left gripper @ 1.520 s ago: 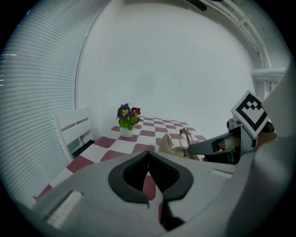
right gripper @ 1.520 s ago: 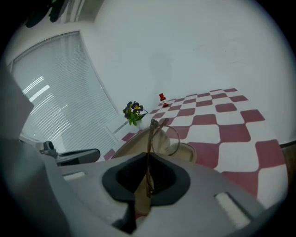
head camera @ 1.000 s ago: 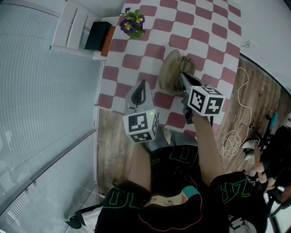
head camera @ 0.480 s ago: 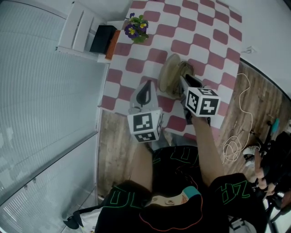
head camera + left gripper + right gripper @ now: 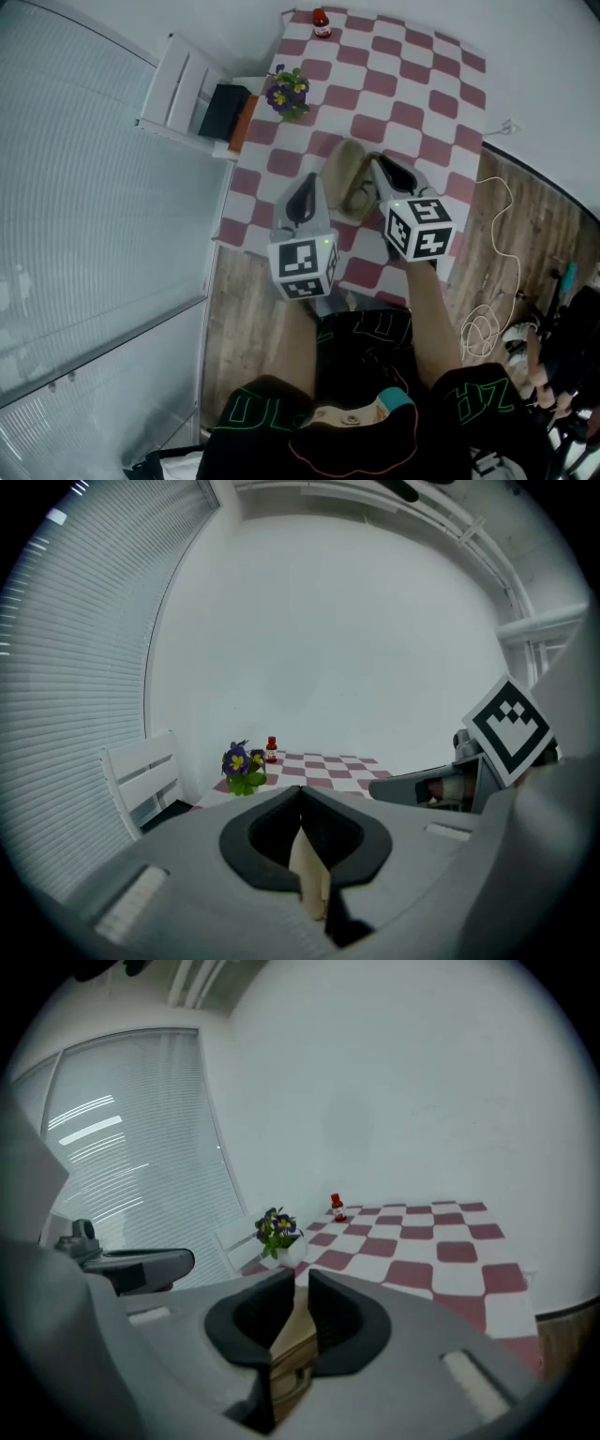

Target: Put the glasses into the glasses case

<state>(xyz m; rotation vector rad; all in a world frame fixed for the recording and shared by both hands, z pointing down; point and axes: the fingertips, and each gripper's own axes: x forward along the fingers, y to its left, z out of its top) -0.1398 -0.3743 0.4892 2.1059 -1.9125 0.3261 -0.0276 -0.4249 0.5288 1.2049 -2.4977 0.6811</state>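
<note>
Beige glasses case (image 5: 341, 174) — higher than before — in jaws of left gripper (image 5: 306, 184)

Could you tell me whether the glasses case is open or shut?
Open: the glasses case shows two spread halves in the head view.

Home-like room: checked tablecloth (image 5: 412, 94), potted flowers (image 5: 288, 94), white chair (image 5: 183, 84), blinds (image 5: 84, 187).

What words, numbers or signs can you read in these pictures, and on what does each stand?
No text reads clearly.
Green lettering on the person's black clothes: creased, unreadable.
Red bottle: label too small.
Left marker cube and right marker cube: square patterns, no letters.
</note>
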